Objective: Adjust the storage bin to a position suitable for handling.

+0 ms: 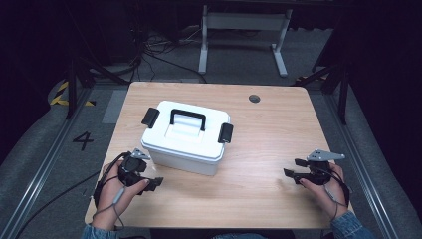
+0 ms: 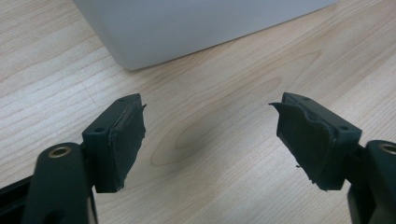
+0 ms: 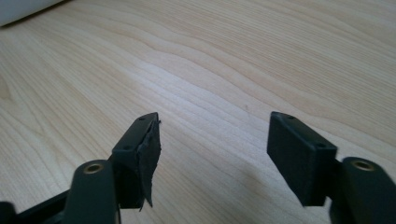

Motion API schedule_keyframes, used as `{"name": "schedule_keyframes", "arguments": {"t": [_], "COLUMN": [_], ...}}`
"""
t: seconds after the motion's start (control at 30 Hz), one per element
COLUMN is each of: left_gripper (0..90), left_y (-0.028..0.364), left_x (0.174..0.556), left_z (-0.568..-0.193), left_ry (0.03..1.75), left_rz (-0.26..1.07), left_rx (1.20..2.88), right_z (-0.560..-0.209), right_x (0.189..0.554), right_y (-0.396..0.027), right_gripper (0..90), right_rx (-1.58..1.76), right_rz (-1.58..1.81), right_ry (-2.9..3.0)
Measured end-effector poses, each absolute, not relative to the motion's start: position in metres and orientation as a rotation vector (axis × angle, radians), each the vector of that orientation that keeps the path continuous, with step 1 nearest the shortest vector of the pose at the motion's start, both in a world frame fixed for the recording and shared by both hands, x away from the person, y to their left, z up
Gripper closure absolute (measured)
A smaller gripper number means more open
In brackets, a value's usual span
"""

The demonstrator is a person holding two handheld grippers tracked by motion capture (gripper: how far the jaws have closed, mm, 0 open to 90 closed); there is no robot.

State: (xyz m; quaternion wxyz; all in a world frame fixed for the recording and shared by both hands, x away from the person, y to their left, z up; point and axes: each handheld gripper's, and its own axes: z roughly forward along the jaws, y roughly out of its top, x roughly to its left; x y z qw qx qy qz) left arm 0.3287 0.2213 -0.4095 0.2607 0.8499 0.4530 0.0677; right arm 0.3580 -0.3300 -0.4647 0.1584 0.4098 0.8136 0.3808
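Both jaws of our left gripper (image 2: 208, 135) and right gripper (image 3: 212, 154) gape empty; the white box (image 1: 186, 137) sits just ahead of the left one.

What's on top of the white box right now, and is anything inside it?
On the white box sits its lid, with a black handle in the middle and a black latch at each end. The closed lid hides whatever is inside.
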Motion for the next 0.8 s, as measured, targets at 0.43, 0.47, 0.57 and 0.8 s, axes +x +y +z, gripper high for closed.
{"name": "schedule_keyframes", "arguments": {"t": [0.43, 0.47, 0.57, 0.8], "left_gripper": [25.6, 25.6, 25.6, 25.6], "left_y": [0.216, 0.216, 0.217, 0.217], "left_x": [0.33, 0.33, 0.33, 0.33], "left_z": [-0.408, -0.408, -0.406, -0.404], "left_ry": [1.2, 1.195, 1.184, 1.191], "left_rz": [0.161, 0.161, 0.164, 0.163], "left_rx": [2.335, 2.34, 2.345, 2.33], "right_z": [-0.464, -0.464, -0.462, -0.452], "right_x": [0.356, 0.355, 0.354, 0.351], "right_y": [-0.319, -0.319, -0.321, -0.318], "right_gripper": [48.4, 49.2, 49.0, 50.6], "right_rx": [1.049, 1.072, 1.134, 1.19], "right_rz": [1.136, 1.136, 1.136, 1.091], "right_ry": [2.451, 2.456, 2.479, 2.468]}}
